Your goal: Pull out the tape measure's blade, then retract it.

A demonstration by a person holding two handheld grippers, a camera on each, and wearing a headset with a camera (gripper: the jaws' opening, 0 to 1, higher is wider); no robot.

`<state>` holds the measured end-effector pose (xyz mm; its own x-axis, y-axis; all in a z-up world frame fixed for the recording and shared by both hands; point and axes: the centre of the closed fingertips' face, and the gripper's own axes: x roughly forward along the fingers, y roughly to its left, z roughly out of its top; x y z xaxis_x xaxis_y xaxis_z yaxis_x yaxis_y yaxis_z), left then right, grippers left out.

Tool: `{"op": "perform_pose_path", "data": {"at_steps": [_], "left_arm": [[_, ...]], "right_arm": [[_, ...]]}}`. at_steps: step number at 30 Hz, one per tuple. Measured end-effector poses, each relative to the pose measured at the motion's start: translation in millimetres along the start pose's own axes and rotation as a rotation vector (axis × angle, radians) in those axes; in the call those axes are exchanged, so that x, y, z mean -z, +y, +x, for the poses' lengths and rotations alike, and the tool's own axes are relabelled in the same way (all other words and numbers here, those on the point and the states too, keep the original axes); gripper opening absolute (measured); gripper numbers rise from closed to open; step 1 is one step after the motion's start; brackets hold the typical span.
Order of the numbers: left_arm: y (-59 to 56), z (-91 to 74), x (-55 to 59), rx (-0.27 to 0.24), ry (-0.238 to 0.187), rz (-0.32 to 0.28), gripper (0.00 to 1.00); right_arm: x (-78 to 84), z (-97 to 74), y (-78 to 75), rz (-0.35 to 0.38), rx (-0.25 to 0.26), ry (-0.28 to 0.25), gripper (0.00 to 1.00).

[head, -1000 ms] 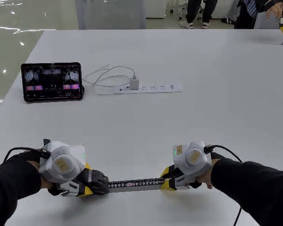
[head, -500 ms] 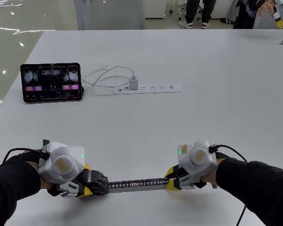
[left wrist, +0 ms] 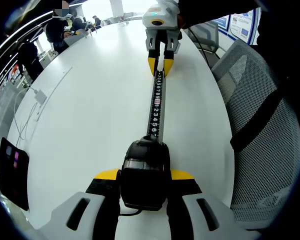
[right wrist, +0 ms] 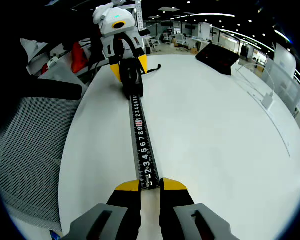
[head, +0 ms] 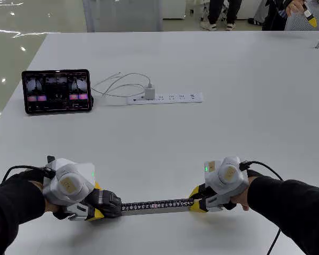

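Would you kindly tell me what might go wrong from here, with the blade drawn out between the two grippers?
1. The right gripper pinches only the very end of the blade; if it slips, the blade may whip back towards the tape measure case.
2. The left gripper clamps the tape measure case at its sides; further pull along the blade could drag or twist it out of the jaws.
3. If the grippers drift out of line, the stretched blade could buckle.

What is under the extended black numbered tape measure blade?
White tabletop shows along both edges of the blade, from the black case in the left gripper to the right gripper. The strip directly beneath is covered; contact cannot be judged.
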<state>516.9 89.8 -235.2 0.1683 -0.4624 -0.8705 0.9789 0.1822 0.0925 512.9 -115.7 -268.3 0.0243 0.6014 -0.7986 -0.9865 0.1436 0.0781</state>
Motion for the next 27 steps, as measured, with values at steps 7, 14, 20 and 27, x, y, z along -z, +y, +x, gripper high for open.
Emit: {"op": "perform_pose_path", "data": {"at_steps": [7,14,20,27], "left_arm": [[-0.1,0.0,1.1,-0.002,0.003,0.001,0.3],[0.0,0.6,3.5,-0.004,0.008,-0.004,0.3],[-0.2,0.1,3.1,-0.003,0.008,0.006,0.3],[0.5,0.9,3.8,-0.002,0.013,0.014,0.3]], "right_arm": [[0.9,-0.3,0.2,-0.001,-0.003,0.002,0.09],[3.1,-1.4,0.1,0.003,-0.003,0.003,0.09],[4.8,-3.5,0.3,0.007,-0.003,0.004,0.09],[6.3,-5.0,0.8,0.015,0.0,0.002,0.09]]}}
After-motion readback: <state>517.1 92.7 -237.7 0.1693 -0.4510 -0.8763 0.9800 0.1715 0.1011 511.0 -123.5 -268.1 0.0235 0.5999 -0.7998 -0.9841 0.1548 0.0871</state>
